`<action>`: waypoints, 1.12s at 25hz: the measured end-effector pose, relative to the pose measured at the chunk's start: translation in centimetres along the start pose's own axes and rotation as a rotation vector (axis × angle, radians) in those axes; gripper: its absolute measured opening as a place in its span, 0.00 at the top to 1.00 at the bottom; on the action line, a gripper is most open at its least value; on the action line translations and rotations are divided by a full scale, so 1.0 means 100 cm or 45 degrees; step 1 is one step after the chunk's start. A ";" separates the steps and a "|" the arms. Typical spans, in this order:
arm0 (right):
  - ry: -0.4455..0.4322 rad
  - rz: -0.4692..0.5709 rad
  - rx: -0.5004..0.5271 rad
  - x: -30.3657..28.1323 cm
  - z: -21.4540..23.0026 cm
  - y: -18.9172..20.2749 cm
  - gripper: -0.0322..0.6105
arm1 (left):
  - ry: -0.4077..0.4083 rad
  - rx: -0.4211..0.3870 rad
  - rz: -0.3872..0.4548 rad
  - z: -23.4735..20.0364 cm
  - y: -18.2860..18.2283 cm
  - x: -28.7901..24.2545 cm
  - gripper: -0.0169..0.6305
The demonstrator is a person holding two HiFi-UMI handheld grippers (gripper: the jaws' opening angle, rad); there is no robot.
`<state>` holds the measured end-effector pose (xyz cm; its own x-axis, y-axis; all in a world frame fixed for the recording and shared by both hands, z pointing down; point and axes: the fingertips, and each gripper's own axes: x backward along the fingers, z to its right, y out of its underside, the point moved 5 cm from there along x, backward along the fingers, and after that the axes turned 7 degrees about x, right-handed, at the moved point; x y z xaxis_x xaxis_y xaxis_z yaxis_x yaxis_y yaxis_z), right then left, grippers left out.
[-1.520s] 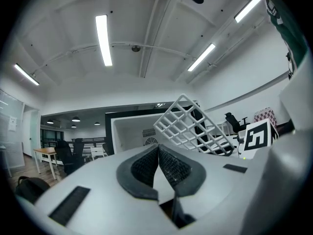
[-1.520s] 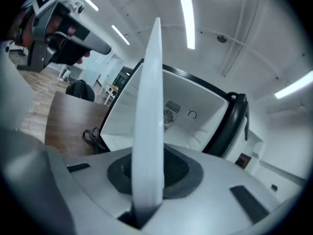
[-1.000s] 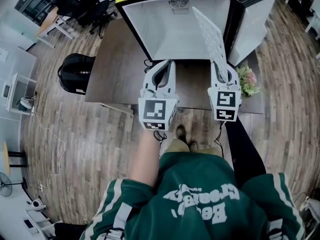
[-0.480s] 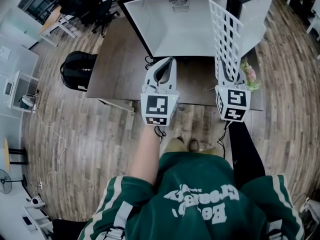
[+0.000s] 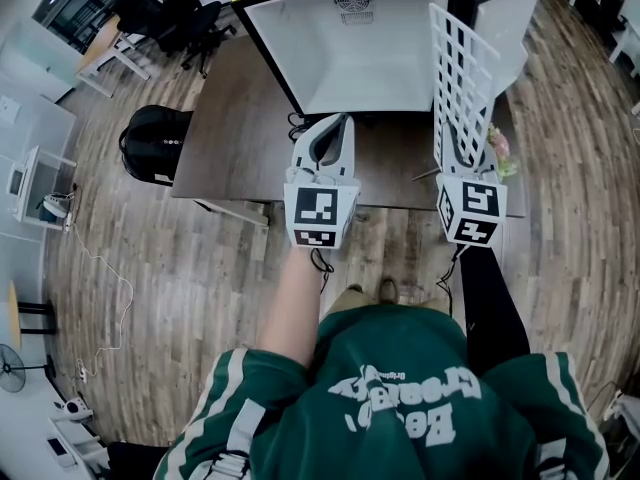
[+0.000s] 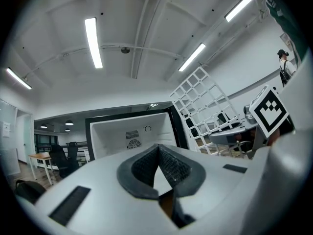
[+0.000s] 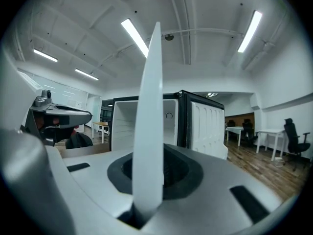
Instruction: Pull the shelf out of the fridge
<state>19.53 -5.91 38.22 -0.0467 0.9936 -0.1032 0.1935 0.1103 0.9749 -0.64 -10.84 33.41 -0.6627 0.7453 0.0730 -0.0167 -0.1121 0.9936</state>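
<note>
The fridge [image 5: 350, 53] stands open on a dark table [image 5: 235, 138], its white inside bare. The white grid shelf [image 5: 462, 78] is outside it, held up on edge in front of the fridge's right side. My right gripper [image 5: 462, 163] is shut on the shelf's near edge. In the right gripper view the shelf [image 7: 149, 121] shows edge-on, rising from between the jaws of the right gripper [image 7: 150, 173]. My left gripper [image 5: 325, 153] hovers over the table before the fridge, shut and holding nothing. In the left gripper view, the left gripper [image 6: 157, 151] faces the fridge [image 6: 124, 131], with the shelf [image 6: 200, 106] to the right.
The fridge door [image 5: 505, 28] hangs open at the right. A bunch of flowers [image 5: 497, 148] lies on the table's right end. A black backpack [image 5: 155, 143] sits on the wooden floor to the left, and office chairs [image 5: 165, 13] stand at the back left.
The shelf has come out of the fridge and swung from slanting to nearly upright. My right gripper has moved right and towards me with it. The left gripper has barely shifted.
</note>
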 end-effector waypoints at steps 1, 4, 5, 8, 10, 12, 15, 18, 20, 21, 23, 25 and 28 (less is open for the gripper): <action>-0.001 0.001 0.003 0.001 0.000 -0.001 0.87 | 0.005 -0.002 0.000 0.001 0.001 -0.001 0.95; -0.006 0.011 0.016 0.002 -0.001 -0.003 0.87 | 0.012 -0.023 -0.002 0.003 0.000 -0.003 0.95; -0.006 0.013 0.021 0.002 -0.001 -0.004 0.87 | 0.014 -0.026 0.002 0.003 -0.001 -0.004 0.95; -0.008 0.012 0.020 0.002 -0.001 -0.003 0.87 | 0.018 -0.018 0.008 0.004 -0.002 -0.004 0.95; -0.009 0.020 0.017 0.002 -0.001 -0.004 0.86 | 0.015 -0.013 0.010 0.002 -0.001 -0.004 0.95; -0.012 0.028 0.017 0.002 -0.002 -0.005 0.87 | 0.010 -0.008 0.010 0.002 -0.001 -0.002 0.95; -0.015 0.029 0.010 0.003 -0.002 -0.003 0.87 | 0.007 -0.002 0.006 0.002 0.001 0.000 0.95; -0.015 0.028 0.000 0.003 -0.002 -0.003 0.87 | 0.011 -0.003 0.012 0.002 0.000 0.001 0.95; -0.016 0.034 0.004 0.003 -0.003 -0.004 0.87 | 0.010 -0.005 0.018 0.001 -0.001 0.001 0.95; -0.018 0.036 0.010 0.003 -0.004 -0.005 0.87 | 0.007 -0.003 0.018 0.001 -0.001 0.001 0.95; -0.017 0.039 0.020 0.005 -0.003 -0.005 0.87 | 0.006 0.005 0.019 0.003 -0.001 0.002 0.95; -0.016 0.044 0.023 0.006 -0.002 -0.006 0.87 | 0.018 0.002 0.021 0.005 -0.001 0.003 0.95; -0.018 0.059 0.020 0.005 -0.005 -0.008 0.87 | 0.033 -0.011 0.029 0.005 -0.002 0.003 0.95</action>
<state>18.85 -5.56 37.45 -0.0236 0.9979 -0.0606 0.2105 0.0643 0.9755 -0.46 -10.24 33.31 -0.6824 0.7251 0.0930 -0.0078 -0.1345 0.9909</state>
